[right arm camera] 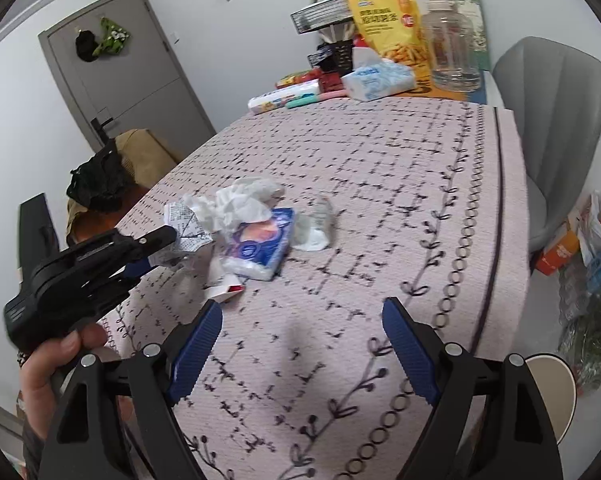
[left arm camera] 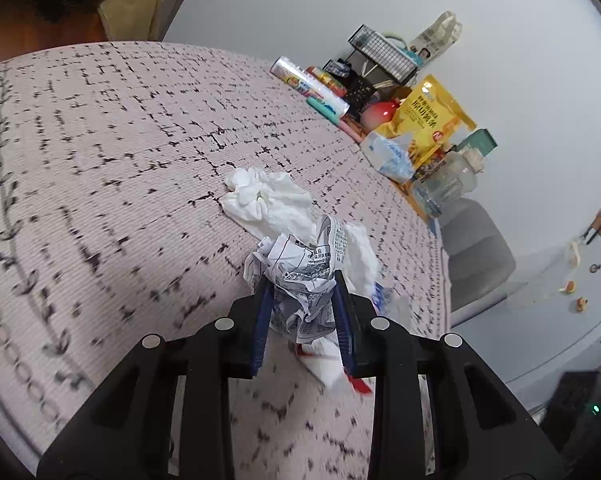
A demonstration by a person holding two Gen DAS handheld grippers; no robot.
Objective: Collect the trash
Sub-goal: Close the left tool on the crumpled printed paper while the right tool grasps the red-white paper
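- Two grippers over the patterned tablecloth [right arm camera: 380,168], every place below told from the trash pile near its middle
- Left gripper [left arm camera: 300,284] at the pile's near-left edge, blue pads clamped on the crumpled printed paper [left arm camera: 300,276], ball wedged between both pads
- No earlier view to compare, so nothing told of jaw motion
- Same left gripper [right arm camera: 160,252] seen from the right wrist view, held by a hand [right arm camera: 48,372] at the lower left, tip buried in the printed paper [right arm camera: 186,226]
- Right gripper [right arm camera: 302,322] spread wide, nothing between the blue pads, hovered over bare cloth well short of the pile
- Crumpled white tissue [left arm camera: 266,200] lay just behind the printed paper, touching it
- Blue tissue packet [right arm camera: 260,246] lay flat at the pile's right side, partly under the white tissue [right arm camera: 240,204]
- Grey-white wad [right arm camera: 316,226] sat just right of the packet, touching it
- Red-and-white scrap [right arm camera: 230,290] lay on the near side of the pile, just in front of the packet
- Yellow snack bag [right arm camera: 388,24], clear jar [right arm camera: 450,44] and boxed tissues [right arm camera: 376,80] stood far behind the pile at the cloth's far edge
- Grey chair [right arm camera: 556,120] stood far right of the pile, beyond the table edge
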